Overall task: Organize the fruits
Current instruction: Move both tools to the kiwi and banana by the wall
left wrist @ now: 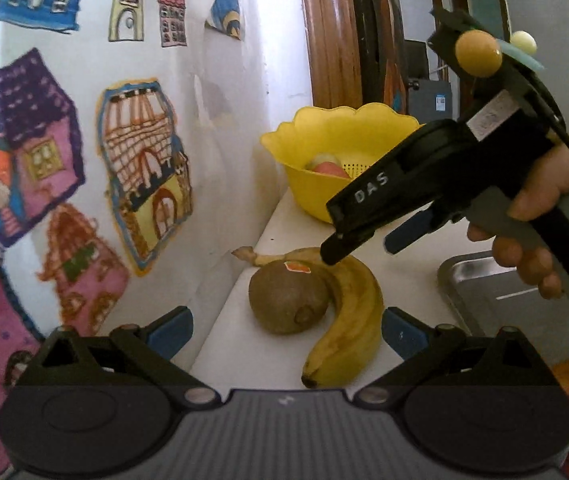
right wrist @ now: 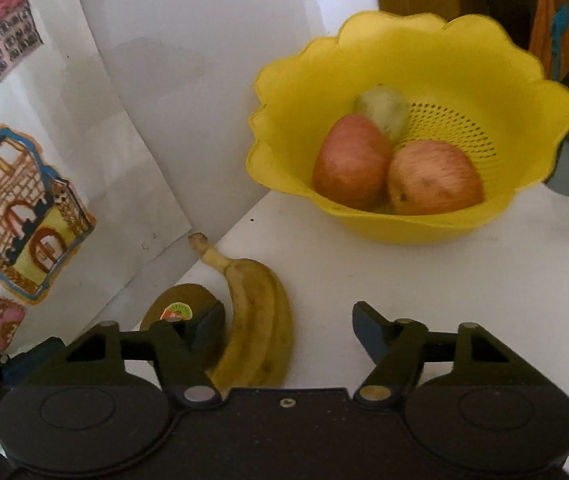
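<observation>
Nearest to me, my left gripper (left wrist: 286, 332) has its fingers spread wide with nothing between them, and it faces the kiwi (left wrist: 287, 298) and the banana (left wrist: 346, 320) lying on the white counter (left wrist: 416, 280). The kiwi carries a small sticker and rests against the banana's inner curve, both close to the wall of house drawings (left wrist: 144, 184). My right gripper (right wrist: 288, 330) is also parted; its left finger sits at the kiwi (right wrist: 182, 306) and the banana (right wrist: 258, 328) lies inside the gap, not clamped. To the right I see the corner of a metal tray (left wrist: 480, 292). Farther back stands the yellow bowl (right wrist: 464, 80) with a perforated bottom, holding two reddish apples (right wrist: 350, 162) touching each other and a greenish fruit (right wrist: 382, 110) behind them that is too blurred to name.
</observation>
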A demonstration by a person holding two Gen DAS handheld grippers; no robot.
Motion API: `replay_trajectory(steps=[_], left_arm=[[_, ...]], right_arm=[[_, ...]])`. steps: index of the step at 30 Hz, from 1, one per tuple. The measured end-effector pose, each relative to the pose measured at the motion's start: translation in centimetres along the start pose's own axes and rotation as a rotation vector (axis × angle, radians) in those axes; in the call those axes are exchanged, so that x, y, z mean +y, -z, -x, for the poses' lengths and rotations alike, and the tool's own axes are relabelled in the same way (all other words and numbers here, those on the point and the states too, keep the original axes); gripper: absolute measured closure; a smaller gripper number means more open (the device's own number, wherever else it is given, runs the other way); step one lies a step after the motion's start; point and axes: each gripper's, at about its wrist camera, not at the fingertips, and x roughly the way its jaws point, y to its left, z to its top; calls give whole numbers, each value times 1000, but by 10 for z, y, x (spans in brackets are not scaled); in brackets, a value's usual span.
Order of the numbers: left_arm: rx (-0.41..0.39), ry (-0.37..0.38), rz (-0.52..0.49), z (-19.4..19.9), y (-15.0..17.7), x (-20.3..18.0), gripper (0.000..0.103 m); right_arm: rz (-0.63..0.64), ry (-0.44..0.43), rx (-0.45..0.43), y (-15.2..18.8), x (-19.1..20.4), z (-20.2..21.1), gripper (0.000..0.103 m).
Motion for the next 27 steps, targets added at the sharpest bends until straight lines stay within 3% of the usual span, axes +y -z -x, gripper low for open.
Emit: replay_trajectory(steps=[10, 14, 20, 27], left_arm=[[0, 3, -12, -6, 1, -6, 4], [-4, -9, -10, -6, 1, -5, 5], [-10, -28, -2, -11, -2, -6, 6], [19, -73, 60, -36, -15, -8, 17]], right_arm=[[66, -12, 32, 3, 6, -18, 42], [83, -28, 18, 5, 4, -14, 60], [78, 10, 9, 5, -13, -5, 60], [72, 10, -3, 5, -28, -1, 59]])
